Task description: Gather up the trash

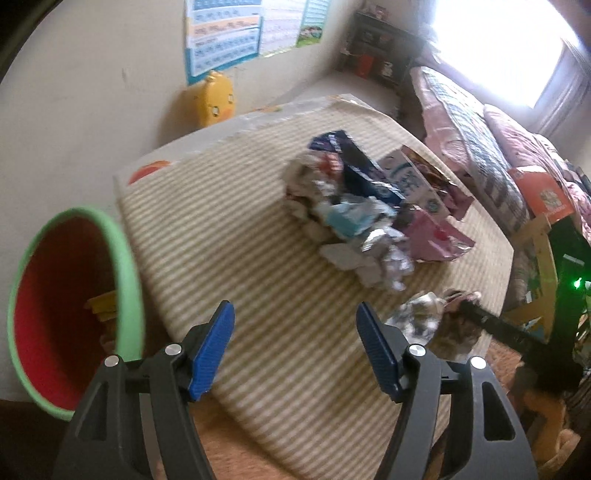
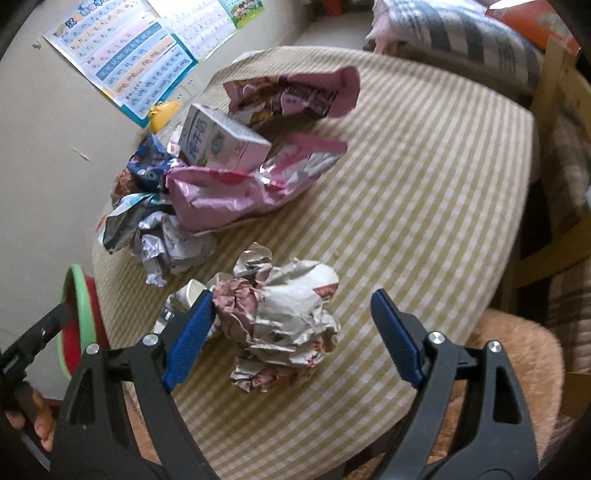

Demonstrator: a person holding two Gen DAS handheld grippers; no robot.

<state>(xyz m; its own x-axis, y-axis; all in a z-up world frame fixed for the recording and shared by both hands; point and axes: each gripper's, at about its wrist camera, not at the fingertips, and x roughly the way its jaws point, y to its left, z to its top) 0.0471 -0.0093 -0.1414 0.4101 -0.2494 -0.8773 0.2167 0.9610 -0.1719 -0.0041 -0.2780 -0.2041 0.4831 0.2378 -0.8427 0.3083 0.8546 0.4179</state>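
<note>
A pile of trash (image 1: 369, 206) lies on a striped tablecloth (image 1: 258, 258): wrappers, a small carton (image 2: 218, 140), pink foil bags (image 2: 236, 192), crumpled paper. A separate crumpled paper wad (image 2: 284, 317) lies near the table's front. My right gripper (image 2: 291, 336) is open, its jaws standing either side of this wad, just above it. My left gripper (image 1: 295, 350) is open and empty over the table's near edge. A red bin with a green rim (image 1: 70, 314) stands at its left; it also shows in the right wrist view (image 2: 79, 317).
A bed with pink and checked bedding (image 1: 480, 129) runs along the right. A yellow duck-shaped box (image 1: 214, 99) and posters (image 1: 229, 33) are by the wall. A wooden chair frame (image 2: 554, 147) stands right of the table.
</note>
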